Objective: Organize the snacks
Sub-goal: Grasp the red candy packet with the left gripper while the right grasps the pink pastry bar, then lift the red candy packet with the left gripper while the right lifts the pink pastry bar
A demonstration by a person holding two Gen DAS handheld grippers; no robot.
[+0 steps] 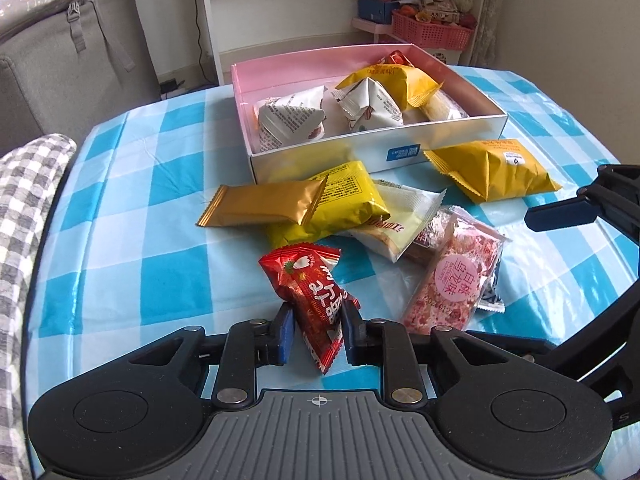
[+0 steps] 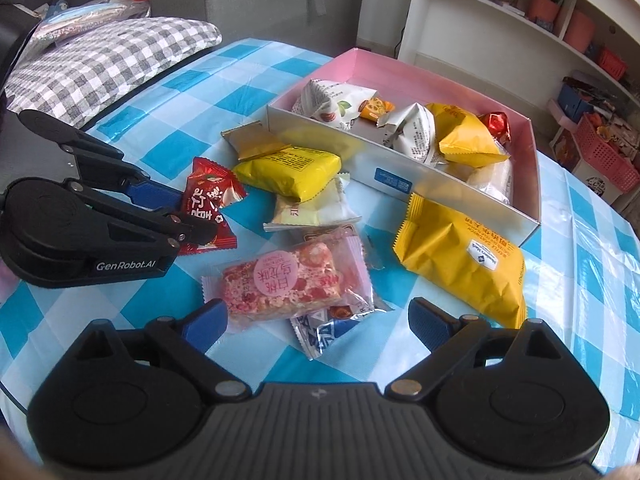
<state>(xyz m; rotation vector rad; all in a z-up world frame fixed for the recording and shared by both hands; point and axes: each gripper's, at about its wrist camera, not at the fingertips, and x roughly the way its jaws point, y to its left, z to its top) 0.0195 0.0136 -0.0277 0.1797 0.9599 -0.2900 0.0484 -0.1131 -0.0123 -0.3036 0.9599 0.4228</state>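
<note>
My left gripper (image 1: 315, 326) is shut on a red snack packet (image 1: 316, 292), low over the blue checked tablecloth; the packet also shows in the right wrist view (image 2: 208, 200). My right gripper (image 2: 316, 326) is open, its jaws on either side of a pink snack bar (image 2: 294, 284) and a small blue-and-white packet (image 2: 326, 330). The pink-lined box (image 1: 376, 152) holds several packets. On the cloth in front of it lie a gold bar (image 1: 264, 204), a yellow packet (image 1: 340, 204), a cream packet (image 1: 396, 220) and an orange-yellow packet (image 1: 494, 170).
A grey checked cushion (image 2: 108, 60) lies at the table's left edge. White shelves (image 1: 320, 8) with a pink basket (image 1: 432, 34) stand behind the table. A grey bag (image 1: 72, 60) is at the far left.
</note>
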